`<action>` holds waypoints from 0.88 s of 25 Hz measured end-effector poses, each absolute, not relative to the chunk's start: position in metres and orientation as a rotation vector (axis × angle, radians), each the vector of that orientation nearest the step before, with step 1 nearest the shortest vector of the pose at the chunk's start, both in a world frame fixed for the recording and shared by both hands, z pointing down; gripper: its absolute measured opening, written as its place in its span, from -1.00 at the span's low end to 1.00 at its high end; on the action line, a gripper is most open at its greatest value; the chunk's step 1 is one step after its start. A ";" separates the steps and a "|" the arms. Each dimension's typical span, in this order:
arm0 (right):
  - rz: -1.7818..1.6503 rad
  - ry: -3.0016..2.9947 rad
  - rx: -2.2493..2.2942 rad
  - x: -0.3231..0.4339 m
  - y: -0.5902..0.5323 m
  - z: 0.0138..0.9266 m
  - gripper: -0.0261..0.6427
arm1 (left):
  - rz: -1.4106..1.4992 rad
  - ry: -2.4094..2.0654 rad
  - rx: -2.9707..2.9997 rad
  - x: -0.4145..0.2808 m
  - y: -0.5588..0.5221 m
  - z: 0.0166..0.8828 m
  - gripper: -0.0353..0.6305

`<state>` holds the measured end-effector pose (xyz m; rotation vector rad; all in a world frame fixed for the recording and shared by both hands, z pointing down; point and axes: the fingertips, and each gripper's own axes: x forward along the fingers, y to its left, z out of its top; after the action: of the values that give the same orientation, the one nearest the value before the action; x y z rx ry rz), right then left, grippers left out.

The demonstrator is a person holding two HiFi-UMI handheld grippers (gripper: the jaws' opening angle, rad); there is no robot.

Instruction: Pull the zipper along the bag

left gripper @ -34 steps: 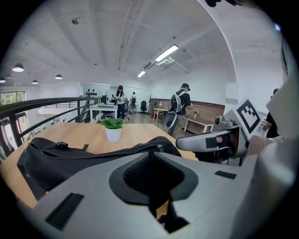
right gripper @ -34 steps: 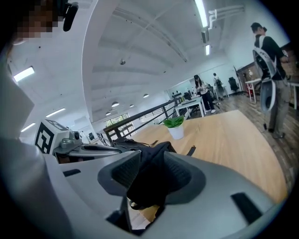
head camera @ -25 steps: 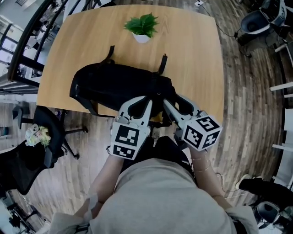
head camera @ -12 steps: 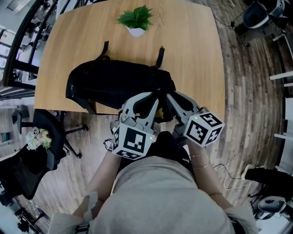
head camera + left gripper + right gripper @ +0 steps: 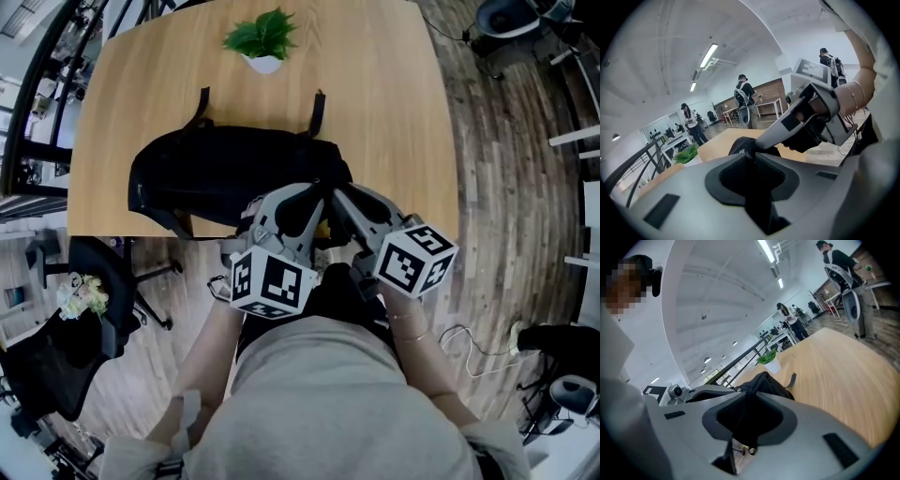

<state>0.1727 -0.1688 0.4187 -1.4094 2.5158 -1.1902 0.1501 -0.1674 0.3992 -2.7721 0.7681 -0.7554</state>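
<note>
A black bag lies on the wooden table, its right end at the near edge. Both grippers meet at that end. My left gripper is shut on a fold of the bag's black fabric, which fills the gap between its jaws. My right gripper comes in from the right, its jaws closing on a dark zipper pull that hangs down between them with a small metal ring at its end. The bag's bulk rises just beyond the right gripper's tips. The right gripper shows in the left gripper view.
A small potted plant stands at the table's far side, beyond the bag's two straps. An office chair stands on the floor to the left. Several people stand among desks in the background.
The right gripper's jaws have narrowed from wide apart to pinched at the bag's end. Both grippers have drawn closer together, and the left gripper's marker cube has tilted.
</note>
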 end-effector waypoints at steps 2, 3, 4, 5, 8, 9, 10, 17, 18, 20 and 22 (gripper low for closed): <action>-1.195 2.513 -1.412 0.173 -0.169 0.419 -0.70 | -0.772 0.738 -2.776 0.153 -0.167 0.402 -0.65; -1.196 2.511 -1.413 0.174 -0.169 0.418 -0.70 | -0.777 0.725 -2.781 0.154 -0.166 0.403 -0.58; -1.195 2.510 -1.413 0.174 -0.168 0.418 -0.70 | -0.781 0.718 -2.783 0.155 -0.166 0.404 -0.57; -1.193 2.510 -1.413 0.174 -0.168 0.418 -0.70 | -0.785 0.716 -2.782 0.155 -0.167 0.405 -0.57; -1.187 2.509 -1.414 0.174 -0.168 0.418 -0.70 | -0.798 0.740 -2.768 0.155 -0.171 0.407 -0.57; -1.186 2.508 -1.415 0.174 -0.168 0.418 -0.70 | -0.799 0.748 -2.767 0.155 -0.173 0.407 -0.57; -1.186 2.506 -1.416 0.175 -0.168 0.418 -0.70 | -0.798 0.754 -2.773 0.155 -0.174 0.408 -0.58; -1.185 2.496 -1.429 0.177 -0.168 0.417 -0.72 | -0.773 0.795 -2.818 0.158 -0.179 0.410 -0.61; -1.183 2.491 -1.427 0.177 -0.168 0.417 -0.72 | -0.770 0.801 -2.824 0.158 -0.179 0.411 -0.63; -1.178 2.479 -1.418 0.176 -0.169 0.418 -0.72 | -0.763 0.808 -2.832 0.159 -0.180 0.413 -0.64; -1.184 2.479 -1.422 0.177 -0.169 0.418 -0.72 | -0.760 0.816 -2.833 0.159 -0.181 0.414 -0.65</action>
<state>0.1768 -0.1692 0.4182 -1.4219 2.4788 -1.1838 0.1589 -0.1809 0.4136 -2.8330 0.8162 -0.7600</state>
